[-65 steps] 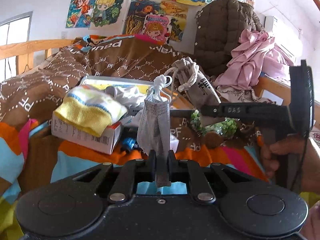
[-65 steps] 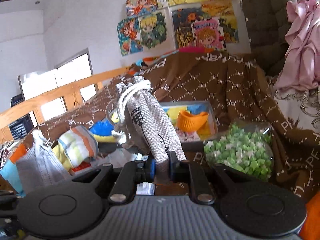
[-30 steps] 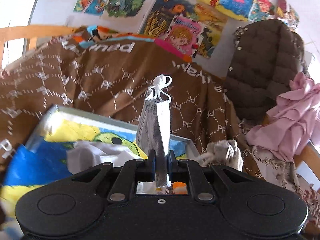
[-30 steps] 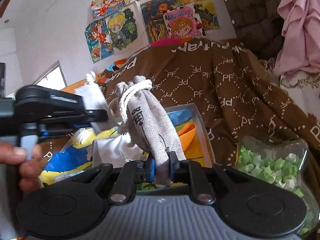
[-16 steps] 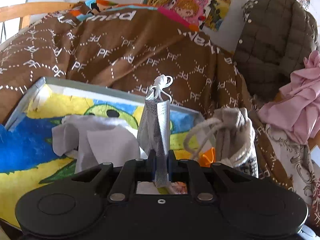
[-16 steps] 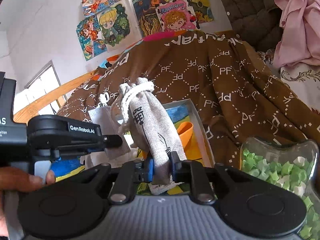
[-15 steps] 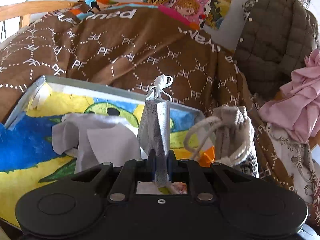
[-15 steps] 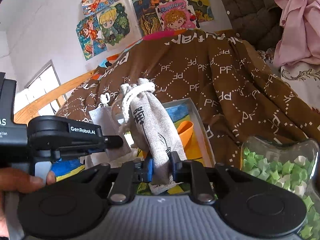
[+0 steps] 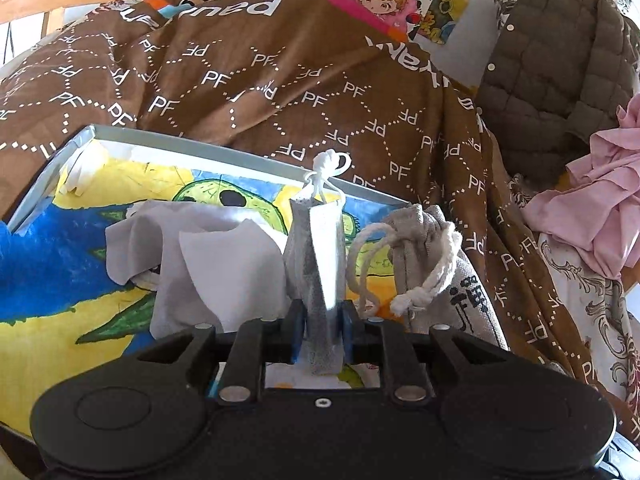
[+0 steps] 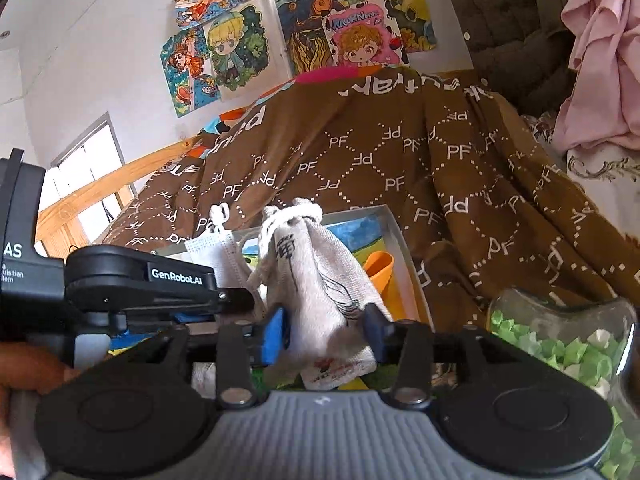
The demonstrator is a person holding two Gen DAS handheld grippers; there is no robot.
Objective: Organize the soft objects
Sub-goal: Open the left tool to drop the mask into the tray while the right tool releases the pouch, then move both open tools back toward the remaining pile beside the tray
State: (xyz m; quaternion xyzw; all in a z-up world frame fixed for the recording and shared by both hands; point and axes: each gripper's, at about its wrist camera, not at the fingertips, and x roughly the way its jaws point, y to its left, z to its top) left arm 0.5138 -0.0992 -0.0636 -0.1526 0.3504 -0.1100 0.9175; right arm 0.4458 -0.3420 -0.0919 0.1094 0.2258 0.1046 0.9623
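Observation:
My left gripper [image 9: 320, 328] is shut on a folded grey face mask [image 9: 316, 256] and holds it upright over a shallow cartoon-print box [image 9: 224, 152]. White tissues [image 9: 200, 256] lie in the box. My right gripper [image 10: 324, 336] stands open, with the grey drawstring pouch [image 10: 320, 288] loose between its spread fingers over the box's right end [image 10: 400, 236]. The pouch also shows in the left wrist view [image 9: 436, 264], just right of the mask. The left gripper [image 10: 236, 300] and mask [image 10: 220, 252] show at left in the right wrist view.
An orange cup [image 10: 378, 270] lies in the box. A glass jar of green paper stars [image 10: 560, 344] stands right of the box. A brown PF-print blanket [image 9: 280, 80] covers the bed behind. A quilted jacket [image 9: 552, 64] and pink cloth [image 9: 600, 208] lie at right.
My right gripper's fingers have spread apart and let go of the pouch. Both grippers have come lower over the box. The left still grips the mask.

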